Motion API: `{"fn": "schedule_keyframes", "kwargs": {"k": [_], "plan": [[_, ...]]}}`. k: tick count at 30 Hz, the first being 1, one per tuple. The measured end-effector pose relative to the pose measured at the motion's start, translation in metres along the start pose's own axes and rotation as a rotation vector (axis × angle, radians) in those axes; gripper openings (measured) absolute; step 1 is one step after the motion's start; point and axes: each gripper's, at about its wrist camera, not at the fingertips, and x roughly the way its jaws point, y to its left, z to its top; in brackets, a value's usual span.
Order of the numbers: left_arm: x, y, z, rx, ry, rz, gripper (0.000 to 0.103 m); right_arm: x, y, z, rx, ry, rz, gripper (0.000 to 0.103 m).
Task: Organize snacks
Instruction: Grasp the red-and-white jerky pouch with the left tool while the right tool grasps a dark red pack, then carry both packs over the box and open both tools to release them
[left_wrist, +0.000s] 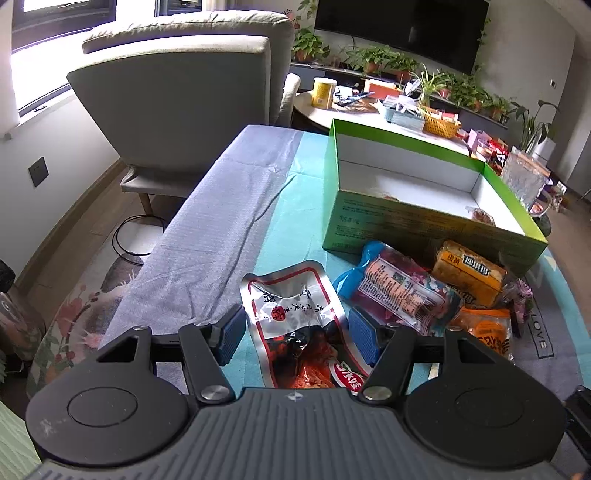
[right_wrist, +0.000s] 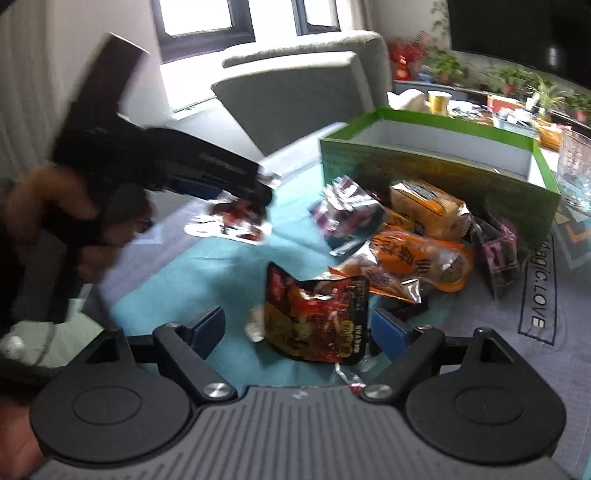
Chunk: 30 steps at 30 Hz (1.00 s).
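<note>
Underfoot, so to speak, lies a surface (left_wrist: 207, 221) draped in a pale lilac cloth with a teal sheet (left_wrist: 295, 206) over its middle. Behind it, in the upper left of the left wrist frame, stands a grey armchair (left_wrist: 177, 92) below bright windows; a dark television (left_wrist: 402, 29) and a row of potted plants (left_wrist: 373, 59) fill the upper right, with a cluttered round table (left_wrist: 354, 110) in front of them.

A green box (left_wrist: 424, 218) with a white inside sits open at centre right of that frame, almost bare inside apart from one or two small items. Against its near wall the snacks are heaped: a blue and pink packet (left_wrist: 399, 288), a yellow bread pack (left_wrist: 469, 273) and an orange bag (left_wrist: 487, 328). A clear glass container (left_wrist: 524, 177) stands just beside the box's far right wall.

The left tongs (left_wrist: 295, 336) stand wide open, their blue pads on either side of a silver and red pouch (left_wrist: 291, 314) that lies flat on the teal sheet; neither pad clearly presses it.

From the right wrist, the right tongs (right_wrist: 299, 328) are likewise wide open around a crumpled red and black pouch (right_wrist: 317, 317), holding nothing. The heap lies just beyond, between the tongs and the box. At left centre of this frame a blurred hand (right_wrist: 66, 210) grips the other tool above the silver pouch.

Lilac cloth spreads bare toward the left edge; the right side is crowded by box and glass.
</note>
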Motion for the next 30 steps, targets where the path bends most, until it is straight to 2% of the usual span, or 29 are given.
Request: {"fn": "schedule_keyframes", "kwargs": {"k": [4,8,9,14,22,30], "plan": [[-0.006,0.003,0.0,-0.007,-0.022,-0.001,0.058,0.014,-0.001,0.001,0.02,0.019,-0.074,0.055],[-0.008,0.003,0.0,-0.011,-0.029,-0.014,0.059,0.013,0.0,-0.001,0.012,-0.012,-0.127,0.054],[-0.009,0.002,-0.001,-0.009,-0.029,-0.018,0.059,0.012,-0.001,0.0,0.01,-0.014,-0.137,0.05],[-0.015,0.0,-0.001,-0.004,-0.045,-0.029,0.058,0.004,-0.01,0.002,0.065,-0.025,-0.104,0.046],[-0.026,-0.007,0.005,0.015,-0.08,-0.047,0.059,-0.024,0.001,0.013,0.004,-0.155,-0.1,0.046],[-0.03,-0.025,0.022,0.057,-0.128,-0.078,0.059,-0.041,-0.019,0.035,0.039,-0.289,-0.183,0.046]]}}
